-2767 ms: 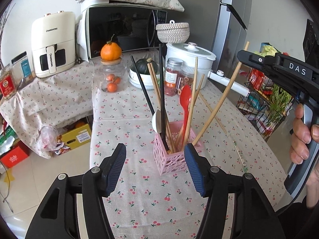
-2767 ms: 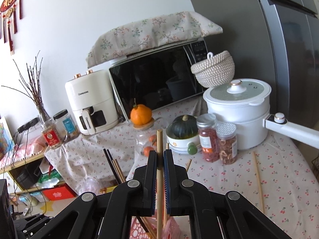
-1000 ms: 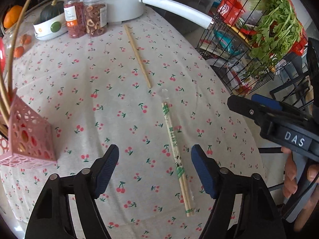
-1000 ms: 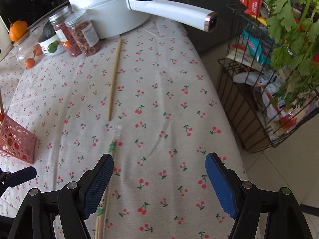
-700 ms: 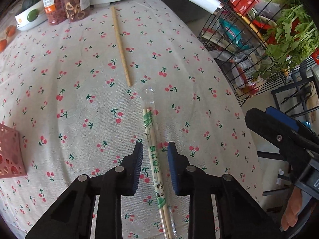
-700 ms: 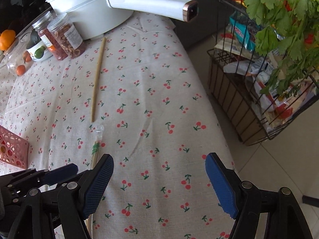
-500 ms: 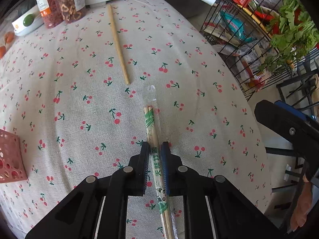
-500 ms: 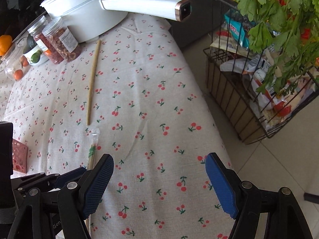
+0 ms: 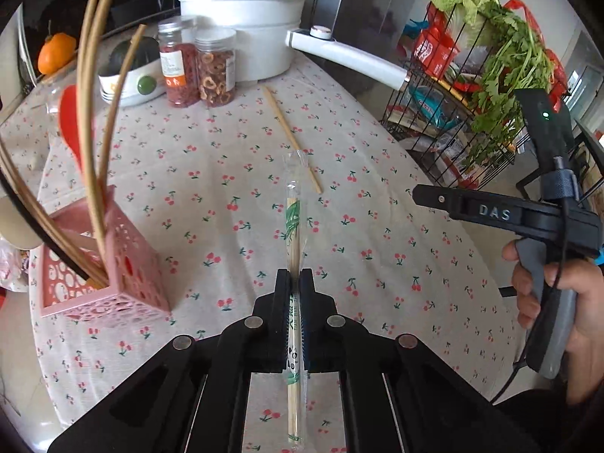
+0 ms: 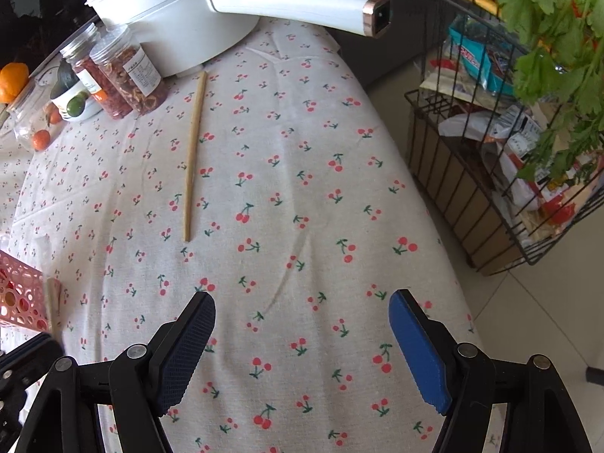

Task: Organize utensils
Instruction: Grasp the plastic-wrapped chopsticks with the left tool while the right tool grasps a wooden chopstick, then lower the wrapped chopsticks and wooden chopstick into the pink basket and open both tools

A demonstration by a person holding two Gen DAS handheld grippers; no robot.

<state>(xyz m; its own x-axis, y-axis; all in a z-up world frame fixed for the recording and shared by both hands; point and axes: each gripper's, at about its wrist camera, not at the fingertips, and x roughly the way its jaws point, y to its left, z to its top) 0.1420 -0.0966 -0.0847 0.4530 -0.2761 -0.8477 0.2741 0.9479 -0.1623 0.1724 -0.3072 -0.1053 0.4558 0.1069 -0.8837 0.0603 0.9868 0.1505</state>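
My left gripper (image 9: 295, 279) is shut on a pair of wrapped chopsticks (image 9: 292, 226) in a clear sleeve and holds it lifted above the cherry-print tablecloth (image 9: 377, 226). A pink perforated utensil holder (image 9: 113, 279) with several chopsticks and a red spoon (image 9: 73, 120) stands to the left; its corner also shows in the right wrist view (image 10: 19, 294). A single bare wooden chopstick (image 9: 292, 139) lies on the cloth, also in the right wrist view (image 10: 193, 151). My right gripper (image 10: 302, 339) is open and empty over the cloth; its side also shows in the left wrist view (image 9: 490, 211).
A white pot (image 9: 241, 26) with a long handle (image 10: 302, 3) and two spice jars (image 9: 196, 64) stand at the back. A wire rack with greens (image 9: 487, 75) stands off the table's right edge (image 10: 434, 207).
My left gripper has closed on the wrapped chopsticks and lifted them off the cloth, tilting up so the pink holder is back in view. The right gripper stays open.
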